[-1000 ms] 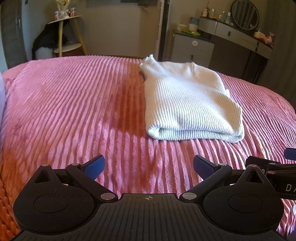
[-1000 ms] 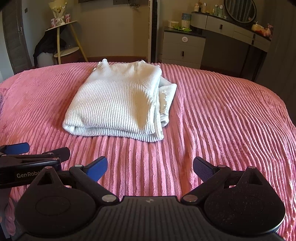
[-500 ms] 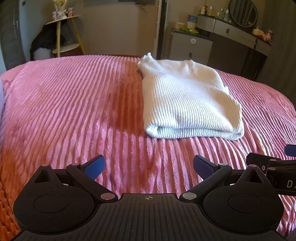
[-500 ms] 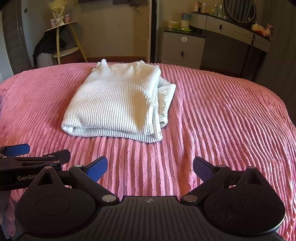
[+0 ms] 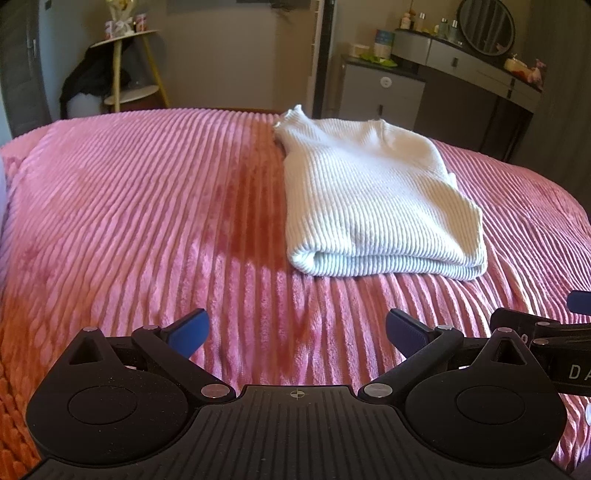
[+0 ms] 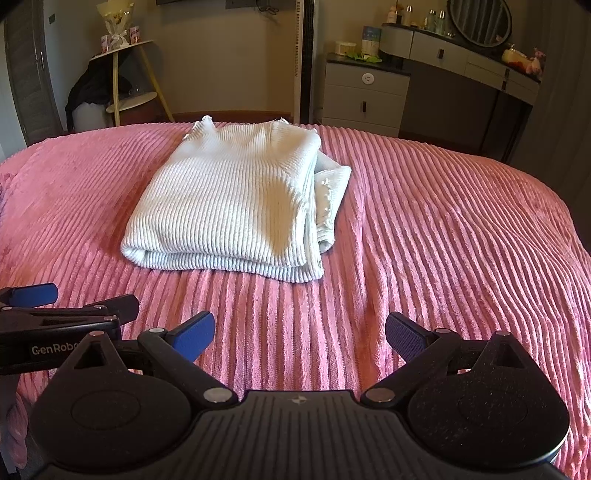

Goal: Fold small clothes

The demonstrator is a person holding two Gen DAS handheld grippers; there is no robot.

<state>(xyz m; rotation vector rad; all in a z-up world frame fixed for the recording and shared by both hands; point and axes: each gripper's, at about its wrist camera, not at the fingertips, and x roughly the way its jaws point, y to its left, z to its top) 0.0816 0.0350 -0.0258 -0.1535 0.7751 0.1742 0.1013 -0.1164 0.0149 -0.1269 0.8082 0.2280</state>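
Observation:
A white ribbed sweater point(image 5: 373, 199) lies folded into a thick rectangle on the pink ribbed bedspread point(image 5: 147, 206), its folded edge toward me. In the right wrist view the same sweater point(image 6: 236, 203) has a sleeve or hem layer sticking out along its right side. My left gripper point(image 5: 295, 332) hovers open over bare blanket, well short of the sweater and to its left. My right gripper point(image 6: 299, 334) is open too, near the front, below the sweater's right corner. Each gripper shows at the edge of the other's view. Neither holds anything.
Beyond the bed stand a grey nightstand point(image 6: 365, 94), a dresser with a round mirror point(image 6: 480, 22), and a small round side table point(image 6: 129, 74) with dark clothing beside it. The blanket drops off at the right edge point(image 6: 561, 221).
Both grippers have drawn back slightly from the sweater and stayed open. The sweater has not moved.

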